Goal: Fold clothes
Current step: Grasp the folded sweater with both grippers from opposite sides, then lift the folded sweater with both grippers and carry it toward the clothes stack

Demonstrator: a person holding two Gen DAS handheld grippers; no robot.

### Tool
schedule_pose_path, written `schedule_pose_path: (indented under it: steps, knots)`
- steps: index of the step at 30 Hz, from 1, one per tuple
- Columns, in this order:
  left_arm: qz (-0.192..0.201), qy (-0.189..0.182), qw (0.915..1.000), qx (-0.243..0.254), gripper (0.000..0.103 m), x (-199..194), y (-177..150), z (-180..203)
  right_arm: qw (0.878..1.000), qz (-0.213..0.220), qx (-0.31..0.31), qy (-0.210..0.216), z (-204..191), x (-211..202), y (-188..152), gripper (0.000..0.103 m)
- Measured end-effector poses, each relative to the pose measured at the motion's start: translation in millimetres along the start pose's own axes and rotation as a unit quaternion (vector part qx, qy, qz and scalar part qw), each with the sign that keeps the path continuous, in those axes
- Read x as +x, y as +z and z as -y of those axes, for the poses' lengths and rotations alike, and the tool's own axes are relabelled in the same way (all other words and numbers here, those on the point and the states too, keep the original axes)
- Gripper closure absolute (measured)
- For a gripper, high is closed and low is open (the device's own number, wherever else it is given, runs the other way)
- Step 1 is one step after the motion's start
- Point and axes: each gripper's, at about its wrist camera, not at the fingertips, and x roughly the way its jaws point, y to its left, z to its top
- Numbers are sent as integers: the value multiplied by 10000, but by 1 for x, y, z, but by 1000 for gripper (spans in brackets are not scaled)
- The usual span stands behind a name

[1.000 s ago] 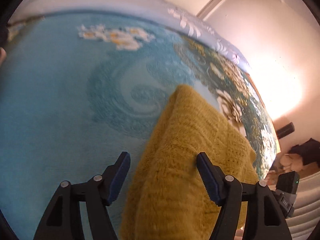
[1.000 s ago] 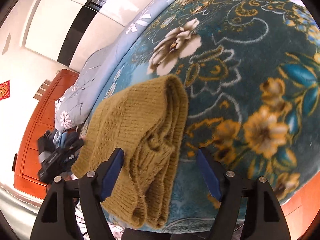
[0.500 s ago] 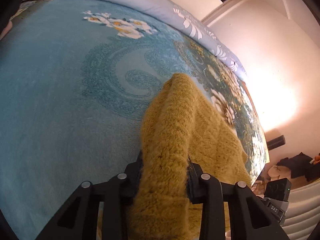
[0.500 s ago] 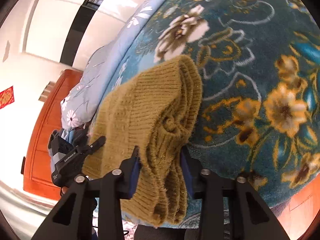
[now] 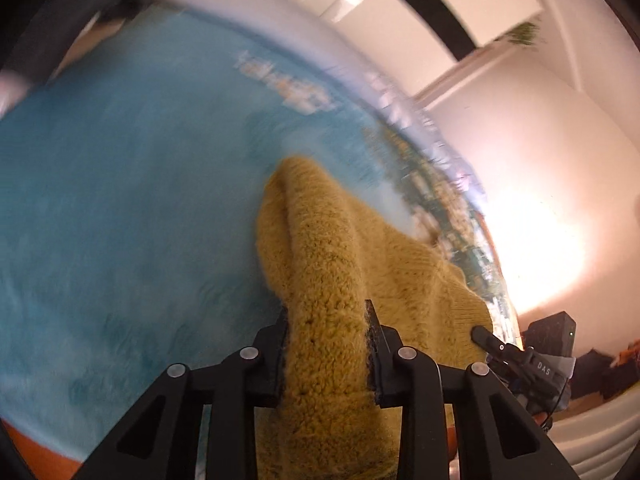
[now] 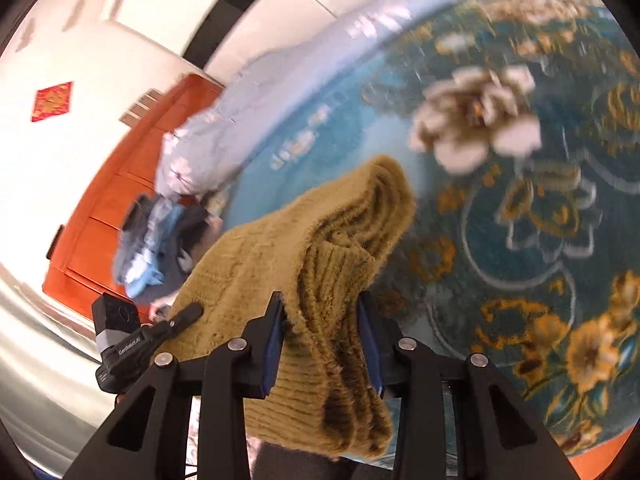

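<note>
Clamping the mustard sweater [image 5: 320,280] on jaws, left gripper [image 5: 326,344] and right gripper [image 6: 320,332], both angled downward.

Mustard knit sweater [image 6: 280,264], folded, bunched, lifted over the teal blanket [image 6: 520,240]

A plush teal blanket [image 6: 520,240] with cream blossoms, gold flowers and pale scrollwork covers the bed; in the left wrist view its plainer turquoise stretch is smeared by blur. Along its far edge lies a pale blue-grey floral quilt [image 6: 224,136], bunched up. Just below that quilt sits a heap of blue and grey clothes [image 6: 156,248] (individual pieces cannot be told apart) against an orange-brown wooden cabinet [image 6: 120,200]. A red diamond-shaped paper decoration [image 6: 52,101] hangs on the white wall [image 6: 120,52].
</note>
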Motion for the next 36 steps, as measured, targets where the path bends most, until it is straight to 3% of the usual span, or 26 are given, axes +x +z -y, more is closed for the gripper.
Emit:
schedule_pose_path:
  steps: [2,5,9,13,16,18,21,25,30,36]
  knots:
    - [-21,-51,9999,-136,65,1,-7,-14,9998,-115,107,-152,13,4,-14,65]
    - [95,-98,9999,7,64,-4,-6,-12,9999,33,126,-7,22,-1,-25,61]
    - [38,65,9996,289,51,7,3,1,9995,74,316,59,33,3,-23,53]
    - [-41,70,9999,109,47,24,1,-1,9980,149,588,178,38,10,-19,48]
    - [12,48,10000,60,48,21,-2,-4,9978,181,628,140,33,13,-16,48]
    - [65,112,9999,17,60,19,-3,-3,9978,171,626,115,28,16,-15,51]
    - [212,313,9991,190,69,12,-7,7,9982,140,581,51,20,15,-14,59]
    - [431,398,9974,424,71,-1,-14,21,9982,113,381,438,12,3,-12,62]
    - [688,179,9955,628,71,-27,-20,29,9998,47,99,146,-13,-3,-15,64]
    - [997,-106,9913,850,71,-71,-8,28,9993,59,-299,212,-59,-10,-11,64]
